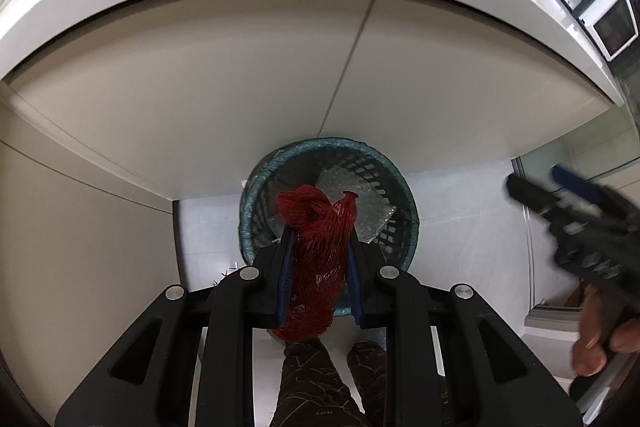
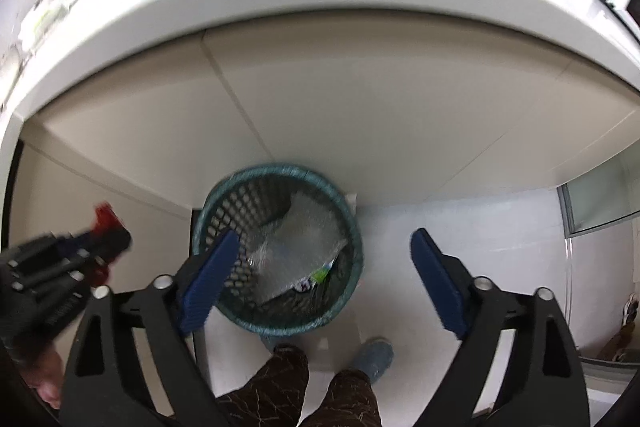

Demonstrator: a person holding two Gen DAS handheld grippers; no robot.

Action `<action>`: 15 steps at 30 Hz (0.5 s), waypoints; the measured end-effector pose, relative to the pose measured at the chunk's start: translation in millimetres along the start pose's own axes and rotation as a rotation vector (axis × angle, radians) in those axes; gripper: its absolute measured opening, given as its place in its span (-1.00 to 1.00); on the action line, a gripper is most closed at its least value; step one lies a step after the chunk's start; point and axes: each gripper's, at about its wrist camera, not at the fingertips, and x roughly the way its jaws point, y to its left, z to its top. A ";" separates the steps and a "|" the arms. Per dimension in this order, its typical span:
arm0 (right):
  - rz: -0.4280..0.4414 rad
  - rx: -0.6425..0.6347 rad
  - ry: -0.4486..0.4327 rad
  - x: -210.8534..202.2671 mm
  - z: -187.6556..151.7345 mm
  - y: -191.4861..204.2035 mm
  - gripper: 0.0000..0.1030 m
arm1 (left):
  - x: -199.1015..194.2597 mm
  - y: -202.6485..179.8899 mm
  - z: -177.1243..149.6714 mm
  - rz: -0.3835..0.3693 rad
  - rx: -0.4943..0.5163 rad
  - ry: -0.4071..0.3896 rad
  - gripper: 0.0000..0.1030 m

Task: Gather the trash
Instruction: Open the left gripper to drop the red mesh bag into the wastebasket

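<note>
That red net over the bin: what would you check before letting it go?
1. Red net firmly clamped by the left gripper: ok, the fingers press both its sides.
2. Net above the teal basket opening: ok in the left wrist view, where the net's top overlaps the opening; exact height cannot tell.
3. Right gripper out of the drop path: ok, open, empty and off to the side.
4. Room in the basket: ok, only bubble wrap and small scraps inside.
5. Basket standing upright on the floor: ok.
6. Feet clear of the basket: cannot tell, the legs stand close to it.
</note>
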 end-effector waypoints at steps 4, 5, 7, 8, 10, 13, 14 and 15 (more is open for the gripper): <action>-0.064 0.017 -0.046 -16.7 9.1 -12.6 0.79 | 7.6 -8.7 0.6 -0.005 0.015 0.012 -0.55; -0.065 0.028 -0.050 -19.9 10.9 -17.1 0.80 | 9.2 -11.5 1.8 -0.004 0.019 0.015 -0.54; -0.057 0.047 -0.054 -25.5 14.4 -24.9 0.80 | 11.8 -17.6 4.5 0.000 0.028 0.018 -0.46; -0.055 0.052 -0.057 -27.9 15.9 -27.4 0.80 | 11.9 -19.8 5.7 0.000 0.032 0.017 -0.44; -0.056 0.051 -0.059 -31.7 19.0 -31.3 0.80 | 11.4 -23.3 6.7 -0.001 0.039 0.015 -0.42; -0.062 0.050 -0.064 -35.3 21.7 -34.1 0.80 | 7.8 -28.4 8.2 0.015 0.046 0.009 -0.22; -0.069 0.052 -0.065 -36.4 23.1 -35.7 0.80 | 7.3 -28.9 8.6 0.018 0.045 0.008 -0.15; -0.074 0.054 -0.066 -37.4 23.1 -37.6 0.80 | 7.2 -30.9 9.1 0.016 0.044 0.006 -0.13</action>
